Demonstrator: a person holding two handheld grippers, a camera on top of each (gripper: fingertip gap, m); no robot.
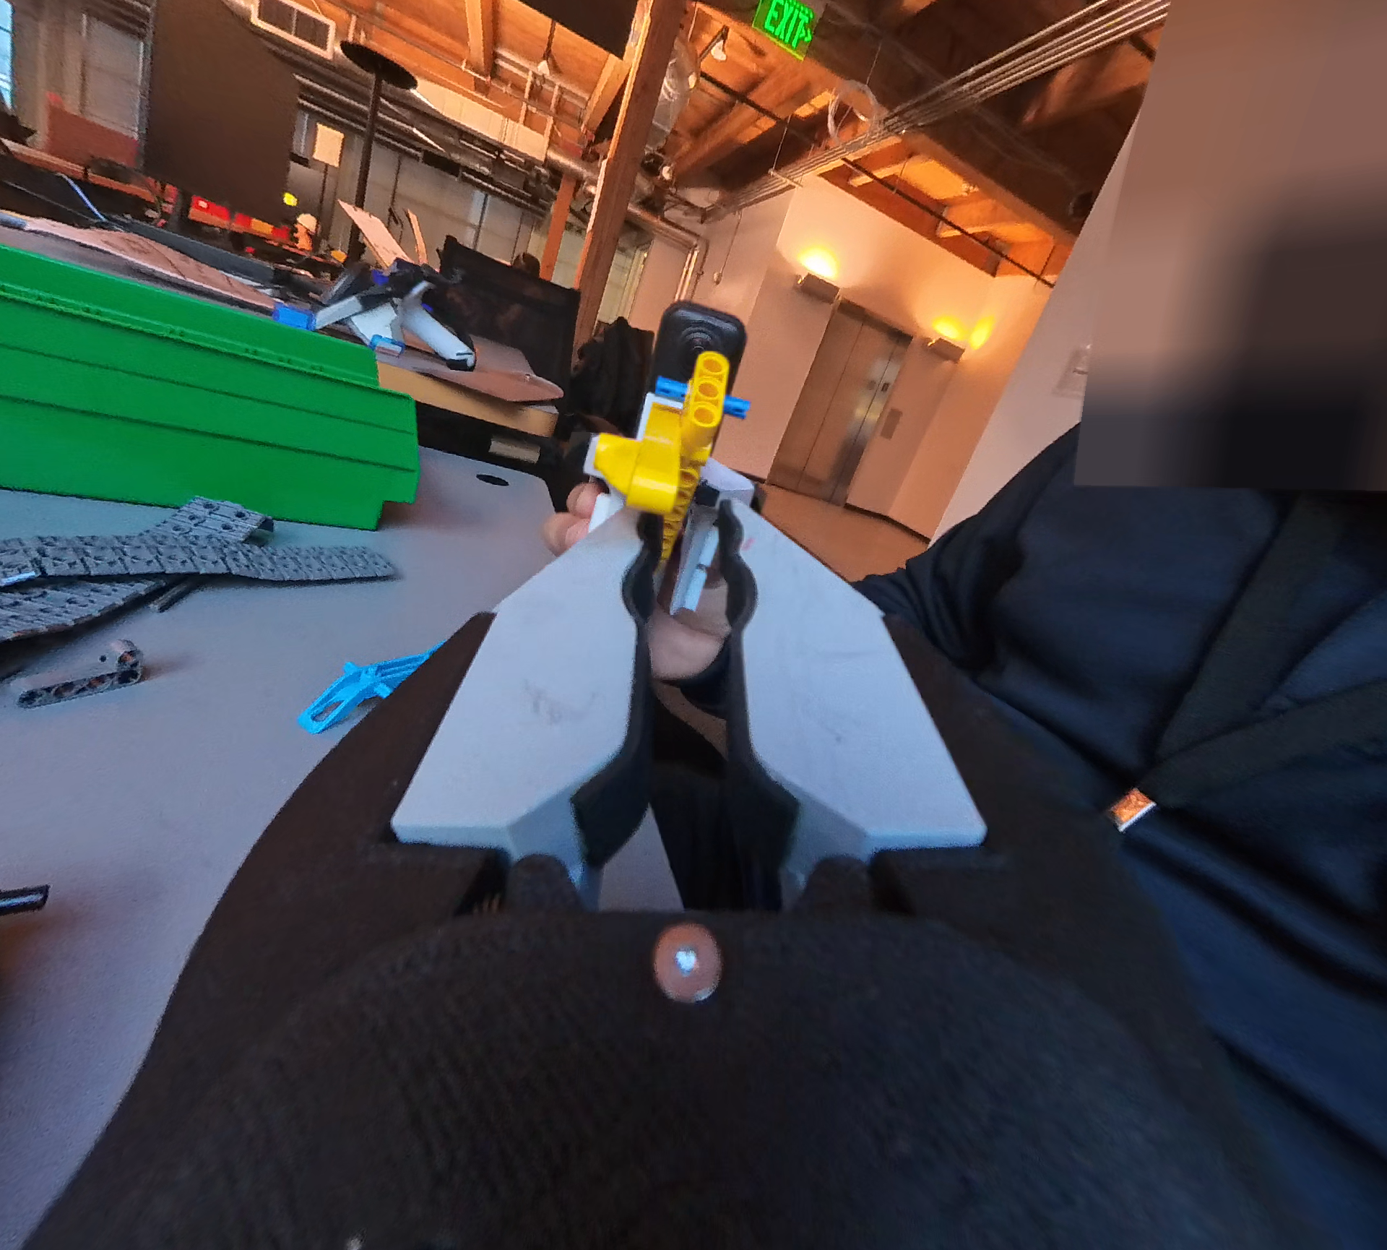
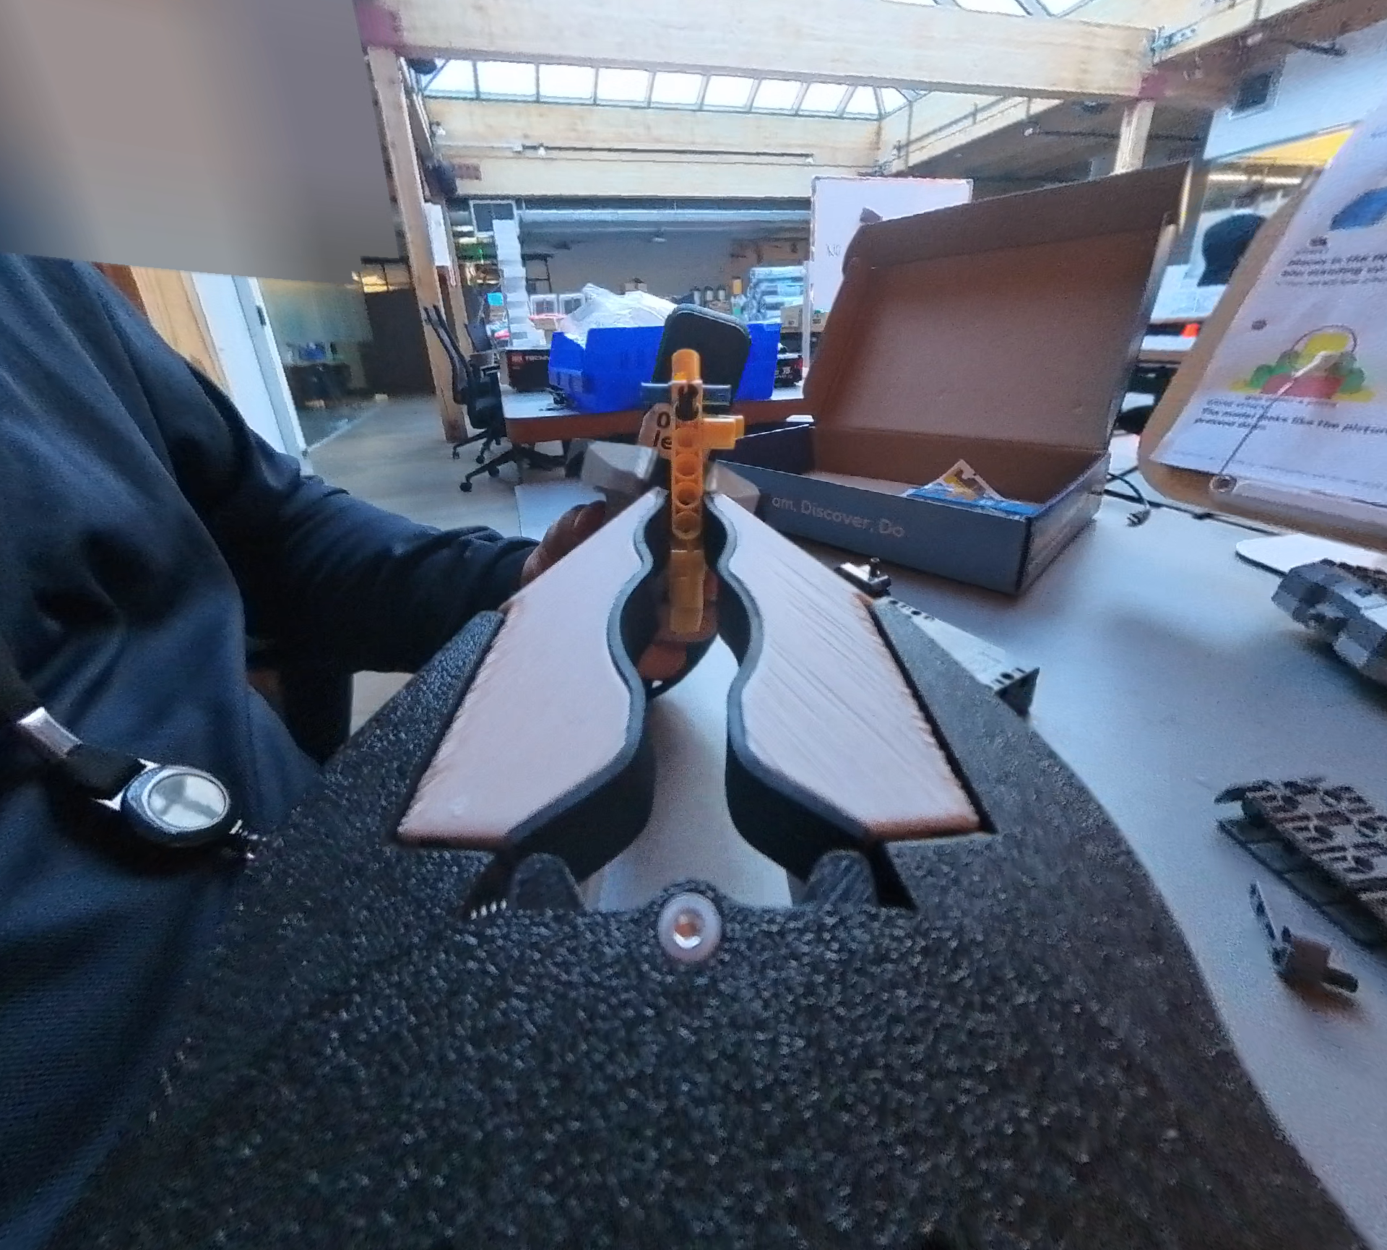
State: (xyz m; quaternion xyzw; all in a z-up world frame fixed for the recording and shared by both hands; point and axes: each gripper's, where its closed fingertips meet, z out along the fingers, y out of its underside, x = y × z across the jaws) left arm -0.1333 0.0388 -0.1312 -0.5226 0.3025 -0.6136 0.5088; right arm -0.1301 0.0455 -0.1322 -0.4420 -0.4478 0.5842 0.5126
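Observation:
A small yellow building-toy assembly [image 1: 668, 441] with holed beams, blue pins and white parts is held up in the air. My left gripper [image 1: 679, 523], with grey fingers, is shut on its lower yellow beam. In the right wrist view the same assembly [image 2: 687, 463] is a yellow-orange holed beam with a cross piece. My right gripper [image 2: 684, 510] is shut on that beam from the opposite side. The two grippers face each other. The right gripper's black camera [image 1: 698, 343] stands behind the assembly, and the left gripper's camera [image 2: 705, 336] does likewise. A hand [image 1: 687, 643] shows behind the fingers.
A person in a dark jacket [image 1: 1126, 688] sits close by. On the grey table [image 1: 188, 801] lie grey tread strips [image 1: 188, 557], a blue part [image 1: 360, 688], a small grey beam [image 1: 82, 677] and green boxes [image 1: 188, 403]. An open cardboard box [image 2: 976, 388], an instruction sheet [image 2: 1291, 351] and more tread pieces [image 2: 1328, 831] are on the right. Less than 4 cm separates the two grippers' tips.

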